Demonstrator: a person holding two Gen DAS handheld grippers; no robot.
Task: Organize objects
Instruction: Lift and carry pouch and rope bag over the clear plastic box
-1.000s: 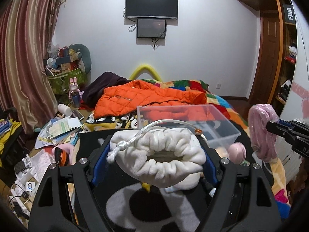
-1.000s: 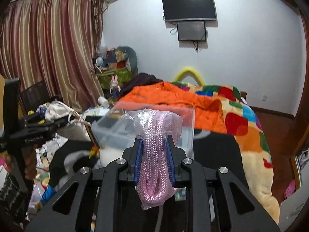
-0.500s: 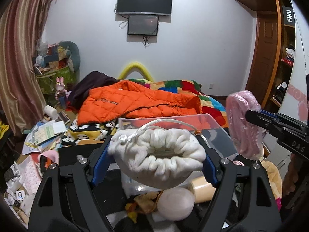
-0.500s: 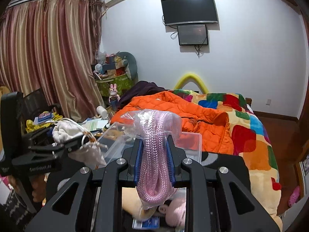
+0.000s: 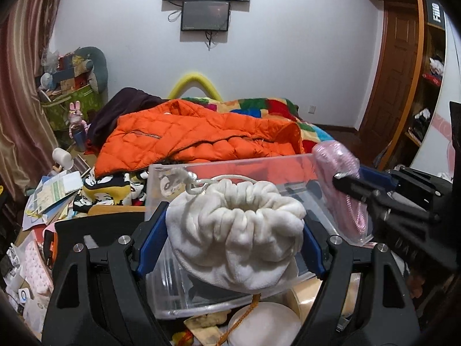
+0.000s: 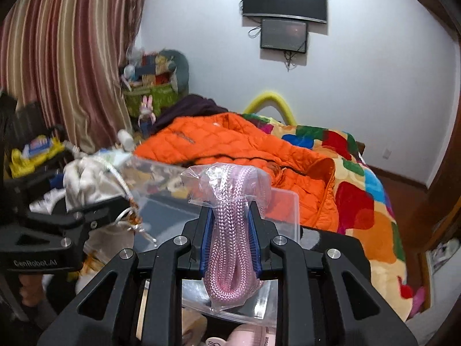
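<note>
My left gripper (image 5: 234, 239) is clamped wide around a white fleece drawstring pouch (image 5: 234, 230), its gathered mouth facing up; what is inside I cannot tell. My right gripper (image 6: 230, 239) pinches narrowly a coil of pink braided cord sealed in a clear plastic bag (image 6: 229, 225). Both hang over the clear plastic bin (image 5: 230, 170) on the bed, whose inside looks bare where I can see through it. The left gripper's side reads "CenRobot.AI" (image 6: 34, 263). A wooden shelf unit (image 5: 432, 86) carries a sign that seems to read "FiiO" (image 5: 436, 12).
</note>
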